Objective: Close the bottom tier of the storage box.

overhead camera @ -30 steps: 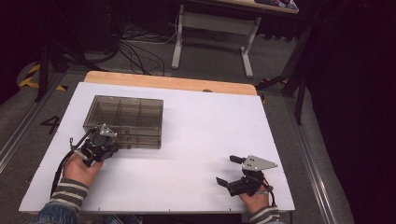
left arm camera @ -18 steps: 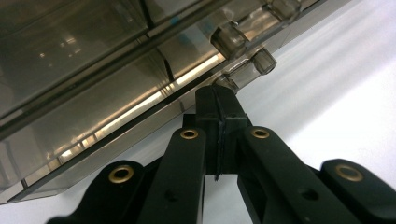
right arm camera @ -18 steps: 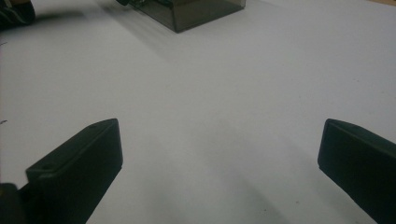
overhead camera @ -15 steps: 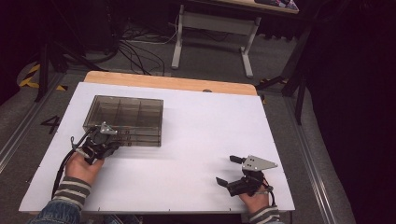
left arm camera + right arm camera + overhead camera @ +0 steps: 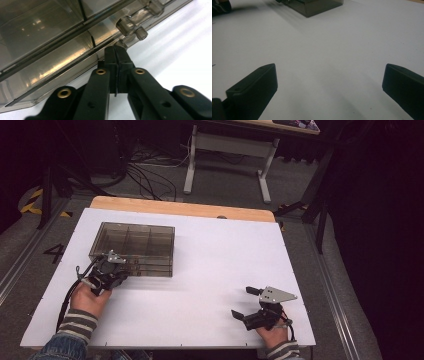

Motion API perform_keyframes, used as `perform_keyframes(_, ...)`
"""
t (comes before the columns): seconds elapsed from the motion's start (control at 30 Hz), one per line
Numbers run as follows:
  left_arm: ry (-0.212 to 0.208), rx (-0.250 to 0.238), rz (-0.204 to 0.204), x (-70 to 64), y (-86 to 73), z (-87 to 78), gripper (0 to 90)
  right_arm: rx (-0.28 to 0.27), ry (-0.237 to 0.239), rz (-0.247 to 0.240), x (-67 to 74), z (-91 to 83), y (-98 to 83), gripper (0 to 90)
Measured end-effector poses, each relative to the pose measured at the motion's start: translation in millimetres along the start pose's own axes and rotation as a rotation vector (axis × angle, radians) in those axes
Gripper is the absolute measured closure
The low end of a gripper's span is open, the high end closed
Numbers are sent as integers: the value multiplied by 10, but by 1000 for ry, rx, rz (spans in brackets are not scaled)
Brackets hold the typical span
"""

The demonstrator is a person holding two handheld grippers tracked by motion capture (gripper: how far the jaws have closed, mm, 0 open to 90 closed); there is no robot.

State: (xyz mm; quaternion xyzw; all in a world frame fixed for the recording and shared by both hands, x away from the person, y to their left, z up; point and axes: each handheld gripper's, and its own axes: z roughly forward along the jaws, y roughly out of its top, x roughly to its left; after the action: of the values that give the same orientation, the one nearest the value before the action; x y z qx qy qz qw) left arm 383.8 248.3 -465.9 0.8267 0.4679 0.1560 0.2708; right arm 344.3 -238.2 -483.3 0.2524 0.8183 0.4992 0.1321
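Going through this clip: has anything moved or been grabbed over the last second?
Nothing visibly changed. The left gripper stays shut at the front edge of the smoky plastic box, and the right gripper stays open over the white tabletop.

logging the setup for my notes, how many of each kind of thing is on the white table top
clear smoky compartment box: 1
hand-held gripper: 2, the left hand-held gripper shut at the box's near edge, the right hand-held gripper open over bare table top
total: 3
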Motion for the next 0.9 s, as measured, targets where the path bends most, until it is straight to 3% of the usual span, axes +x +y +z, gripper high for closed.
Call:
perform_keyframes(0.57,-49,-70,63,-160,-24,-289,552,-3,2,8,5,-3,0,6)
perform_keyframes(0.9,-110,-130,90,-246,-42,-410,331,-4,2,14,1,-4,2,6)
